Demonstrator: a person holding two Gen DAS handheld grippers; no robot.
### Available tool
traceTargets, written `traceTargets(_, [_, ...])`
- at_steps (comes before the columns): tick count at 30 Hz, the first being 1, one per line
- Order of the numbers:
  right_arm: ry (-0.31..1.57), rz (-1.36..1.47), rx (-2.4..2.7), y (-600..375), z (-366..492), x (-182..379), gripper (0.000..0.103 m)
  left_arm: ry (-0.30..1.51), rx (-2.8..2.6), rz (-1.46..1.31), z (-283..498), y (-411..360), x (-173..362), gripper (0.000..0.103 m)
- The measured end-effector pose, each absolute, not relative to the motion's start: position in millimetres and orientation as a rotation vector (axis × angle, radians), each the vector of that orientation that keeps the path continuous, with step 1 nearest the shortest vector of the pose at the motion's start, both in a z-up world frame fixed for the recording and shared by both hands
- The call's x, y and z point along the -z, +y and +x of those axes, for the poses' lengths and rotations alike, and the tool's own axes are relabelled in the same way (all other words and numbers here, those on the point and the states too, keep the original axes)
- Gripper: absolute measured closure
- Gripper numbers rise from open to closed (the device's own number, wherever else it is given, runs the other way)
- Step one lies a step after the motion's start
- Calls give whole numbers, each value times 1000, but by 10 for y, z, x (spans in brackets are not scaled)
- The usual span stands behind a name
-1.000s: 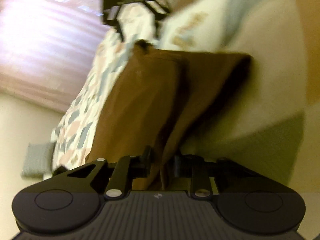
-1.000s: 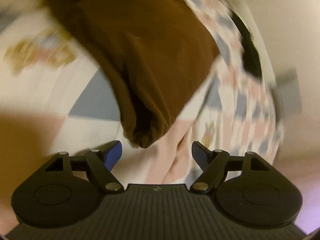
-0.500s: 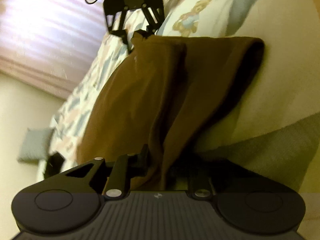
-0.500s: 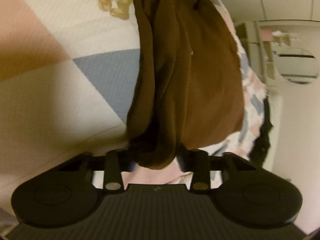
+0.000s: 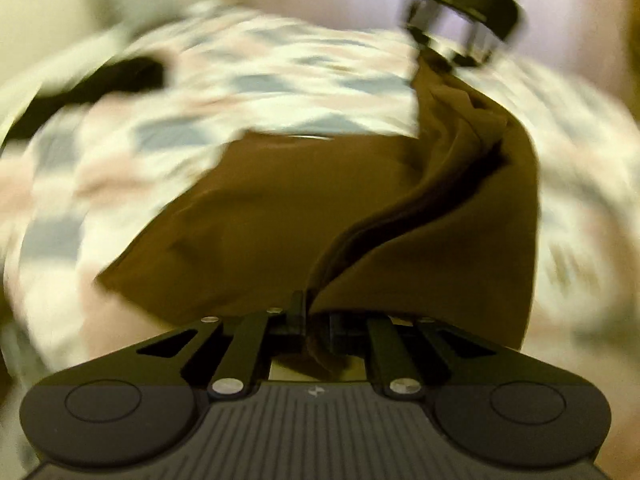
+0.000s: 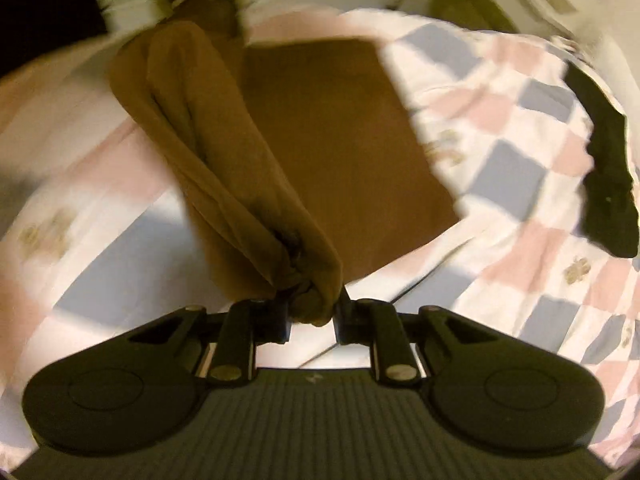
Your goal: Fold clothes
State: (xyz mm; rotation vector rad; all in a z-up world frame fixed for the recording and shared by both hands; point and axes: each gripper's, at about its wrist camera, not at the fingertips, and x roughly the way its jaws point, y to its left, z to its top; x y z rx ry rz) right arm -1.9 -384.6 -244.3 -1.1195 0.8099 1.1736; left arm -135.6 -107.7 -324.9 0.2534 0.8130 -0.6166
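A brown garment (image 5: 360, 216) hangs stretched between the two grippers above a bed covered by a checked quilt (image 6: 520, 160) in pink, blue and white. Each gripper has one end of the cloth, which makes sense for folding: with both ends pinched, the fabric can be carried over and laid down in one flat piece rather than dragged. Part of the garment looks to lie flat on the quilt as a broad panel, while the gripped edge is bunched into long rolls running from one gripper to the other. The left gripper (image 5: 316, 320) has its jaws drawn close together and closing further, with a thin dark fold of the cloth squeezed between them; its pads press on the fabric. The right gripper (image 6: 312, 312) is also narrowing its jaws, and between them sits a thick wad of gathered brown cloth, so they stand a little wider than the left pair. In the left view the right gripper shows at the top, at the far end of the garment; the right view shows the left gripper at the top in the same way. Both views are smeared by motion, so fine creases are hard to read. A black item (image 6: 608, 168) lies on the quilt, well apart from the garment, possibly another piece awaiting its turn.
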Motion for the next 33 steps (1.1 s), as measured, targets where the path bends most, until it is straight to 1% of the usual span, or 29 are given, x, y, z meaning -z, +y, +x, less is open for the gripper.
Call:
traceTargets(3, [826, -1010, -1133, -3547, 528, 2511, 87, 875, 503, 53, -944, -813, 3329, 96])
traceTargets(5, [920, -891, -1066, -3386, 942, 2754, 84, 937, 460, -64, -735, -620, 3474, 96])
traceTargets(6, [970, -826, -1030, -3320, 1135, 2878, 80, 975, 443, -124, -638, -514, 3561, 96])
traceTargets(7, [1027, -747, -995, -3306, 1276, 2994, 78, 1011, 431, -189, -554, -415, 3645, 94])
traceTargets(9, [1118, -571, -943, -3358, 1469, 3127, 77, 1074, 430, -347, -453, -251, 3805, 92])
traceTargets(11, [1164, -350, -868, -3576, 1563, 3134, 64, 1101, 429, -460, -396, -126, 3873, 91])
traceTargets(12, [1183, -239, -829, -3689, 1613, 3135, 46, 1095, 429, -493, -384, -94, 3864, 89])
traceTargets(13, [1201, -123, -795, -3820, 1653, 3130, 35, 1083, 433, -517, -360, -62, 3862, 79])
traceTargets(14, [1217, -4, -771, -3959, 1647, 3124, 34, 1066, 434, -521, -334, -53, 3844, 73])
traceTargets(15, [1229, 87, -764, -4059, 1646, 3134, 34, 1047, 436, -515, -308, -46, 3824, 64])
traceTargets(16, [1235, 147, -759, -4123, 1642, 3144, 34, 1019, 444, -481, -283, -46, 3801, 62])
traceTargets(20, [1206, 67, -774, -3994, 1594, 3172, 34, 929, 537, -244, -189, -156, 3637, 62])
traceTargets(21, [1195, 56, -792, -3954, 1586, 3170, 38, 908, 561, -181, -212, -175, 3600, 62])
traceTargets(22, [1185, 45, -809, -3913, 1579, 3168, 51, 888, 585, -124, -233, -192, 3566, 62])
traceTargets(23, [1178, 36, -828, -3868, 1579, 3175, 65, 873, 612, -81, -248, -207, 3543, 66])
traceTargets(24, [1180, 25, -850, -3809, 1590, 3189, 87, 859, 639, -45, -258, -218, 3516, 89])
traceTargets(25, [1165, -2, -865, -3762, 1575, 3157, 89, 851, 660, -40, -253, -201, 3478, 103])
traceTargets(27, [1106, -9, -870, -3759, 1568, 3029, 91, 840, 673, -112, -230, -67, 3374, 103])
traceTargets(30, [1023, 7, -852, -3777, 1628, 2849, 91, 831, 619, -277, -165, 203, 3298, 103])
traceTargets(33, [1024, -6, -798, -3724, 1807, 2887, 92, 841, 539, -414, -113, 416, 3374, 103])
